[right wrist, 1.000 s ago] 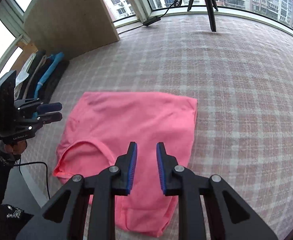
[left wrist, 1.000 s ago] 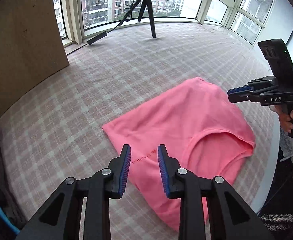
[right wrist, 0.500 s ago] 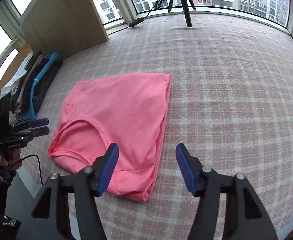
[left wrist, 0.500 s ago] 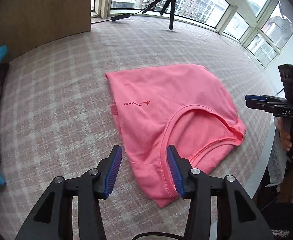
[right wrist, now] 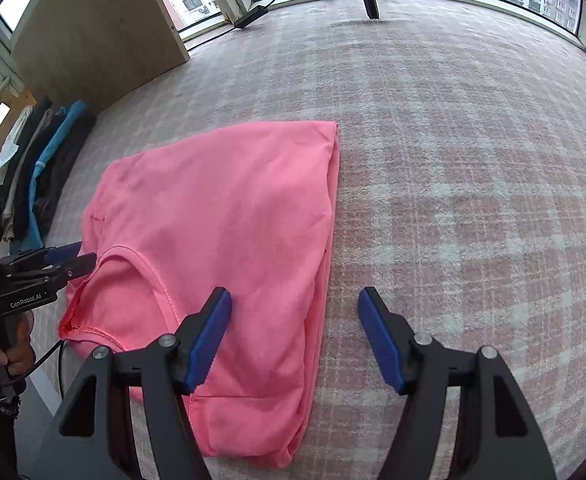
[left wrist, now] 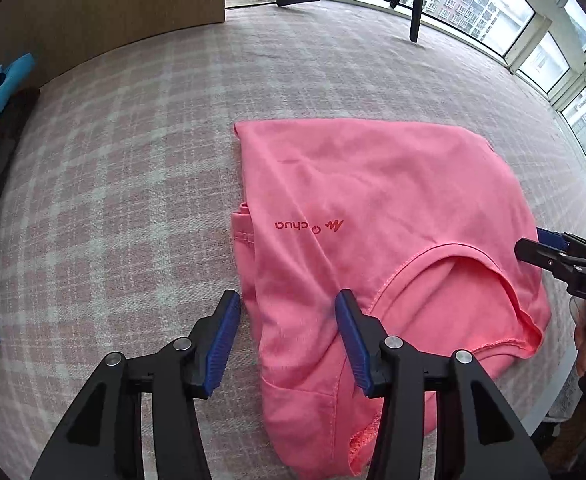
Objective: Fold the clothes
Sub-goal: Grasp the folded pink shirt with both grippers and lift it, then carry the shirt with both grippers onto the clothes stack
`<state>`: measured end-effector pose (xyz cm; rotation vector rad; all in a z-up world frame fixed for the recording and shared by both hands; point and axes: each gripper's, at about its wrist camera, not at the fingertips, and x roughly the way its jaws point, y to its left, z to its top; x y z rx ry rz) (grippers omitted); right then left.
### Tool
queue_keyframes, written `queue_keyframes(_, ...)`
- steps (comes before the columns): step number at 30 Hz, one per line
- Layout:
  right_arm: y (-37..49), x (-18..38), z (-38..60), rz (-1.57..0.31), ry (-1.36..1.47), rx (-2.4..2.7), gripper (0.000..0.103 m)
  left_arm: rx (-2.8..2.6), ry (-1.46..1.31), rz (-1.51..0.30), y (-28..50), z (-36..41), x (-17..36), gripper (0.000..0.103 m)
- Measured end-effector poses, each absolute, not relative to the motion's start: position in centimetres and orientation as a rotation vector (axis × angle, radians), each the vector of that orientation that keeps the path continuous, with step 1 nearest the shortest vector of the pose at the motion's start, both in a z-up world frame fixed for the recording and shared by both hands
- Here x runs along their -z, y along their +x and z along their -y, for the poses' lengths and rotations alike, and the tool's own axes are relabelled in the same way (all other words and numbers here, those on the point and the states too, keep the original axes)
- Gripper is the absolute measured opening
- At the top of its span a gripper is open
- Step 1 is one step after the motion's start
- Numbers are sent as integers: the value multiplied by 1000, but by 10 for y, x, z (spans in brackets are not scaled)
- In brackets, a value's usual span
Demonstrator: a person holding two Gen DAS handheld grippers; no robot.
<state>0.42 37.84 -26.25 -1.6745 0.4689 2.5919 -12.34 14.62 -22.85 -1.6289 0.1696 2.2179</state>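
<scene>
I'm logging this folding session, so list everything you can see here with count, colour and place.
shirt: one, pink, folded flat, near edge of the bed
bedcover: one, pink and white check, under the shirt
clothes pile: several, blue, dark and pale, far left by the board
wooden board: one, tan, upright at the back
tripod: one, black, by the windows
left gripper: black, blue pads, opening, astride the shirt's left edge
right gripper: black, blue pads, open, astride the shirt's right edge
</scene>
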Motion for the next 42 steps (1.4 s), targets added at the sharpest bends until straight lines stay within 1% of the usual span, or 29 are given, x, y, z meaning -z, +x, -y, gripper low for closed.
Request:
queue_keyframes(3, 4, 264, -361, -276, -1693, -2593, 67, -2210, -1623, -249, -120, -161, 230, 48)
queue_keyframes(5, 5, 265, -350, -169, -1700, -2606, 65, -2202, -1609, -289, -115, -170, 230, 43)
queue_keyframes(6, 7, 264, -346, -146, -1698, -2624, 61, -2196, -1602, -300, -113, -174, 229, 34)
queue_keyframes(7, 8, 263, -342, -140, -1699, -2648, 49, -2189, -1597, -301, -110, -178, 228, 25)
queue_keyframes(8, 8, 263, -339, -134, -1706, -2673, 39, -2184, -1592, -302, -108, -182, 227, 22)
queue_keyframes(10, 8, 263, -336, -125, -1719, -2701, 34, -2195, -1576, -298, -108, -184, 227, 15)
queue_keyframes(11, 9, 263, -338, -163, -1730, -2719, 26, -2200, -1568, -291, -107, -185, 226, 15)
queue_keyframes(12, 9, 264, -342, -229, -1745, -2744, 20, -2204, -1564, -255, -107, -183, 226, 13)
queue_keyframes(13, 9, 265, -343, -287, -1750, -2761, 18, -2206, -1560, -217, -107, -182, 227, 13)
queue_keyframes(14, 9, 265, -345, -329, -1754, -2773, 17, -2205, -1563, -166, -108, -178, 228, 12)
queue_keyframes(18, 6, 266, -354, -611, -1767, -2805, 14, -2203, -1558, 8, -110, -167, 219, 10)
queue_keyframes(20, 6, 256, -356, -722, -1738, -2838, 14, -2219, -1513, 84, -108, -159, 202, 10)
queue_keyframes(21, 6, 246, -354, -745, -1711, -2862, 14, -2229, -1488, 99, -107, -155, 192, 10)
queue_keyframes(24, 2, 208, -348, -749, -1614, -2946, 13, -2257, -1406, 104, -103, -137, 155, 10)
queue_keyframes(26, -3, 177, -341, -757, -1536, -3008, 13, -2297, -1340, 72, -104, -123, 129, 10)
queue_keyframes(30, -29, 113, -308, -676, -1396, -3147, 13, -2359, -1214, 84, -113, -79, 80, 10)
queue_keyframes(32, -42, 85, -283, -654, -1336, -3210, 13, -2398, -1154, 78, -129, -56, 59, 10)
queue_keyframes(35, -75, 45, -232, -580, -1237, -3295, 13, -2471, -1059, 19, -145, -4, 22, 10)
queue_keyframes(38, -112, 7, -175, -546, -1137, -3375, 13, -2532, -987, -3, -165, 60, -19, 10)
queue_keyframes(40, -138, -19, -134, -525, -1065, -3433, 13, -2598, -935, -55, -177, 102, -45, 10)
queue_keyframes(42, -163, -40, -97, -562, -1005, -3482, 13, -2651, -901, -87, -190, 145, -66, 11)
